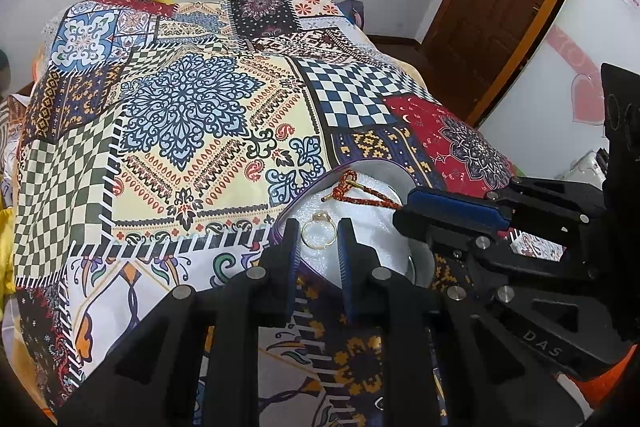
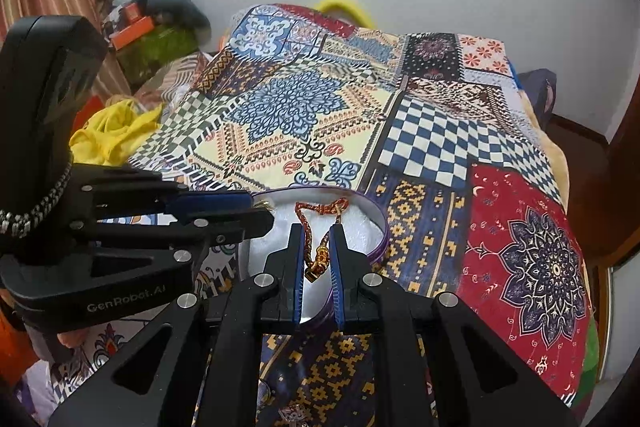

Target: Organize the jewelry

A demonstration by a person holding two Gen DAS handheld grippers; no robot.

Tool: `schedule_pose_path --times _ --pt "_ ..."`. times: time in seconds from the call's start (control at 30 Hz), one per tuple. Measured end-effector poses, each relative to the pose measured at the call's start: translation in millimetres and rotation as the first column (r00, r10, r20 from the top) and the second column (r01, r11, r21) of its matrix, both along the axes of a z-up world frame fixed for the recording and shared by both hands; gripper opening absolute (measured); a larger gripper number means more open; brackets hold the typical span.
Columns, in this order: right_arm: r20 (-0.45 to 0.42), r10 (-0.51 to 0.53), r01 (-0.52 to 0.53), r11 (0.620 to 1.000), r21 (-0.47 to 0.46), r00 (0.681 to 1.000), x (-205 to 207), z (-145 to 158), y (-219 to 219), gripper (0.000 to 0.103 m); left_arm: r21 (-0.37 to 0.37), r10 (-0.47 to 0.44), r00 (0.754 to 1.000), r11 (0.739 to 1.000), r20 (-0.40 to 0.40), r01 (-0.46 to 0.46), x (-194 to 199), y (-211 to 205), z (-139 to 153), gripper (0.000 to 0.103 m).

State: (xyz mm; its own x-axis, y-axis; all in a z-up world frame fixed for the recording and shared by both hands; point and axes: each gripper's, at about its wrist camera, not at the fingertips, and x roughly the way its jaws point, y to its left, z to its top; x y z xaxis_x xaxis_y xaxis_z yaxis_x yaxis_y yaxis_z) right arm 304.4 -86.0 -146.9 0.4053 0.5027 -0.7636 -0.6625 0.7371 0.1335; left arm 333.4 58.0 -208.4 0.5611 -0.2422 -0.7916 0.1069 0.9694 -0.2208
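My left gripper point(image 1: 318, 229): jaws narrowly parted, a gold ring point(image 1: 317, 229) between the pads, lying flat on white foam; I cannot tell whether the pads touch it. My right gripper point(image 2: 316, 239): jaws narrowly parted, straddling the gold clasp end of a red-and-gold braided cord point(image 2: 320, 227), apparently without gripping it; the cord's long axis runs away from the camera, its loop at the far rim. Both pieces sit in a round purple-rimmed tin point(image 2: 382, 227) on a patchwork bedspread point(image 2: 420, 131). Legible markings: "GenRobot.AI" on the left gripper's body, "DAS" on the right's.
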Motion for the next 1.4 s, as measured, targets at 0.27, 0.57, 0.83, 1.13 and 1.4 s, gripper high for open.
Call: schedule_pose_path --times 0.27,0.57,0.83,1.13,1.4 --pt "-0.01 0.025 -0.025 0.999 -0.04 1.0 -1.0 -2.0 3.5 0.014 0.011 -0.003 1.0 1.0 0.012 0.003 -4.7 -0.4 8.6 0.017" --pt "-0.002 0.013 -0.013 0.999 -0.046 1.0 -9.6 8.2 -0.2 0.018 0.053 0.017 0.998 0.998 0.063 -0.02 -25.9 3.1 32.5 0.02" --pt "0.081 -0.024 0.025 0.999 -0.02 0.996 -30.3 38.0 -11.5 0.034 0.093 0.014 0.993 0.995 0.113 -0.025 -54.6 -1.4 58.4 0.023" --pt "0.16 -0.056 0.055 0.998 0.012 0.986 -62.4 69.4 -31.3 0.034 0.093 0.021 0.986 0.995 0.167 -0.037 -92.0 -10.6 83.5 0.034" --pt "0.183 -0.101 0.097 0.995 0.033 0.978 -81.4 77.0 -53.0 0.035 0.114 0.015 0.985 0.993 0.173 -0.035 -118.7 -20.6 85.3 0.038"
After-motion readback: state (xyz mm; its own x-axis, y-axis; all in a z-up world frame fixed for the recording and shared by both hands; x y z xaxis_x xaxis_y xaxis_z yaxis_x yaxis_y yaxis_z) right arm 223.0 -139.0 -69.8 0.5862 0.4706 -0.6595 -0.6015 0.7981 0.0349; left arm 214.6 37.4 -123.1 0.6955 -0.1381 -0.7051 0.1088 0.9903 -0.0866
